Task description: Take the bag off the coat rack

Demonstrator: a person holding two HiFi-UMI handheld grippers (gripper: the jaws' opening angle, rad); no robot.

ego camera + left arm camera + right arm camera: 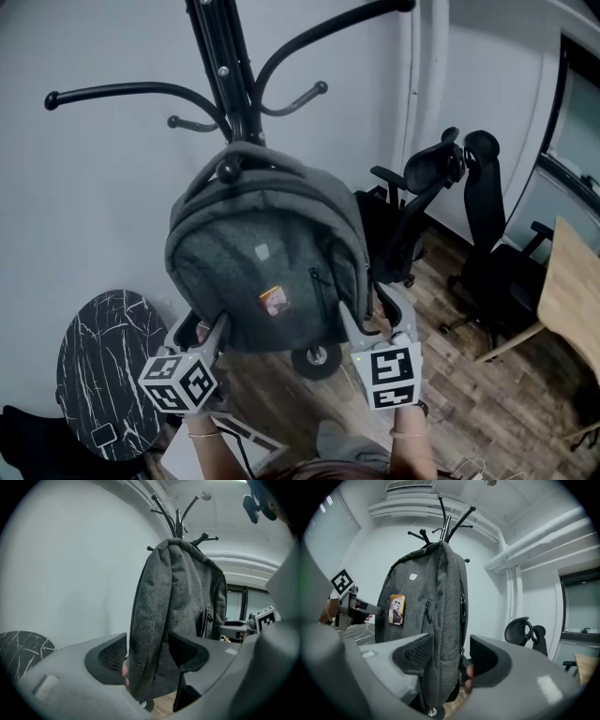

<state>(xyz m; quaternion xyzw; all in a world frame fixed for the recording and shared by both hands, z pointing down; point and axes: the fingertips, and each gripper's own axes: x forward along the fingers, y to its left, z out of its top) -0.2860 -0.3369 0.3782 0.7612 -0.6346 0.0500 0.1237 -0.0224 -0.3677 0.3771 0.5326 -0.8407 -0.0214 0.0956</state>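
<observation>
A grey backpack hangs by its top loop from a knobbed hook of the black coat rack. It carries a small picture patch on its front. My left gripper is at the bag's lower left side and my right gripper at its lower right. In the left gripper view the bag's edge stands between the wide jaws of the left gripper. In the right gripper view the other edge stands between the right gripper's jaws, with wall showing beside it. Neither pair of pads squeezes the fabric.
A round black marble-top table stands at the lower left. Two black office chairs and a wooden table are to the right on the wood floor. A white wall is behind the rack. A caster shows under the bag.
</observation>
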